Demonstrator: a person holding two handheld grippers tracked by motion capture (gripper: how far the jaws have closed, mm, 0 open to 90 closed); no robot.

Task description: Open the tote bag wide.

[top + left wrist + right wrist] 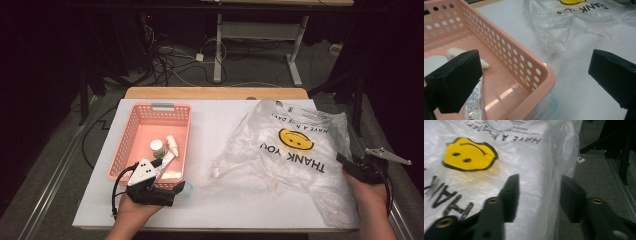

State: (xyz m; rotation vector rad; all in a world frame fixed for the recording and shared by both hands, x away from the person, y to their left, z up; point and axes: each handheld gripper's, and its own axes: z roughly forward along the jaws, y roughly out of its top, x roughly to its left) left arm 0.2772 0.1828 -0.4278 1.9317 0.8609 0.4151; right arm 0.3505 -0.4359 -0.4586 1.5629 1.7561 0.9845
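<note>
Worktop [210,200]: white sheet over wood.
Basket [131,125]: pink, perforated, left side; holds a small jar [156,146], a white bottle [172,144] and a tube [167,161].
Bag [295,150]: clear plastic, yellow smiley, crumpled at right, reaching the worktop's right edge.
Left tool [172,192]: at the basket's near right corner, jaws wide apart and straddling that corner, gripping nothing.
Right tool [345,162]: at the bag's right edge, jaws parted about a fold of film, not closed.
</note>
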